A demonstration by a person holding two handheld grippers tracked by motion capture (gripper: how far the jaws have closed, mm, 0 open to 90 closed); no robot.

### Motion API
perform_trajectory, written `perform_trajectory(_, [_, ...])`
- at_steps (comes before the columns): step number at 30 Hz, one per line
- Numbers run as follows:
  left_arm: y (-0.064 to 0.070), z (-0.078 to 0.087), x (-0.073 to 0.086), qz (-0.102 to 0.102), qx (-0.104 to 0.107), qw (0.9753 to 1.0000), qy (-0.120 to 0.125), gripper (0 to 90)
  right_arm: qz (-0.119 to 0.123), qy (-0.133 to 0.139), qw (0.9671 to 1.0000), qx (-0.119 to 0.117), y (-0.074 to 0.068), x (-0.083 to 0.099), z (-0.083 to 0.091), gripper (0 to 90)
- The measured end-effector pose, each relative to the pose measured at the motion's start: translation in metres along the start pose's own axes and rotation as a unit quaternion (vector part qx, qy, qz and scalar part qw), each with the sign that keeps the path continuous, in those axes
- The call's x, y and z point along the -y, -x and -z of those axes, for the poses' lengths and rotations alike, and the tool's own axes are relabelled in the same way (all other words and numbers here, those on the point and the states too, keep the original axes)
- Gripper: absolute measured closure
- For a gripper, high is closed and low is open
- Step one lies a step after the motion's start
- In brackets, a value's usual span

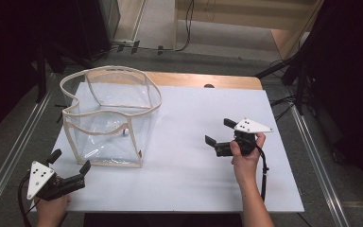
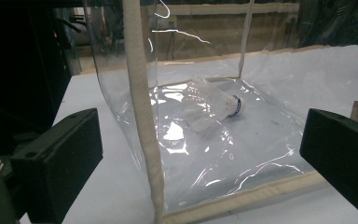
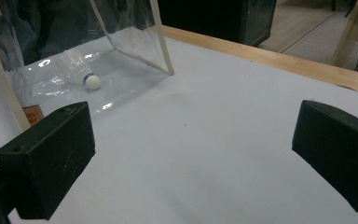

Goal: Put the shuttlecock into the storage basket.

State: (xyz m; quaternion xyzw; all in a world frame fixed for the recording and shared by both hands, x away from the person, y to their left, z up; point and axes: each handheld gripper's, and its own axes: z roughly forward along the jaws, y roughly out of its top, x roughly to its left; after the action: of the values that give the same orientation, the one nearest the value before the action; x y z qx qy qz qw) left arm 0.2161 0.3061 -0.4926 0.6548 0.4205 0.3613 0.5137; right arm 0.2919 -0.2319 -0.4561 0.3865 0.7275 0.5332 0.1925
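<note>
On the white table [image 1: 189, 156] stands a clear plastic bag [image 1: 108, 118] with cream cloth trim, upright and open at the top, toward the person's left and far side. It is the largest thing in play, and its soft walls and wavy rim look likely to sag or slide if pushed from one side only. A shuttlecock [image 2: 214, 105] lies on its side on the bag's floor, cork end toward the right gripper's side, feathers pressed near the clear wall.

The left gripper [image 1: 68, 166] sits low at the near left corner of the table, just beside the bag's near corner seam [image 2: 142, 116]. Its jaws stand wide open and hold nothing; the seam rises between them in the left gripper view. The right gripper [image 1: 220, 132] hovers over bare table to the right of the bag, well apart from it, jaws likewise wide open and empty, facing the bag.

The work in hand appears to be getting at the shuttlecock. To do that well, the left gripper would best close on the trimmed seam or rim, where the cloth gives a firm bite, and steady the bag. The right gripper should then come over the rim and down from above, not through the wall. It should take the shuttlecock by the cork [image 3: 92, 81], since the feathers would crush easily.
</note>
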Motion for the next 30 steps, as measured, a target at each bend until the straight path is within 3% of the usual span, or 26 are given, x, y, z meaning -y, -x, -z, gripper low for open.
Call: perform_trajectory(30, [0.001,0.0,0.0,-0.003,0.0,1.0,-0.002,0.0,-0.024,-0.001,0.9993,0.029,0.019,0.033,0.033,0.0])
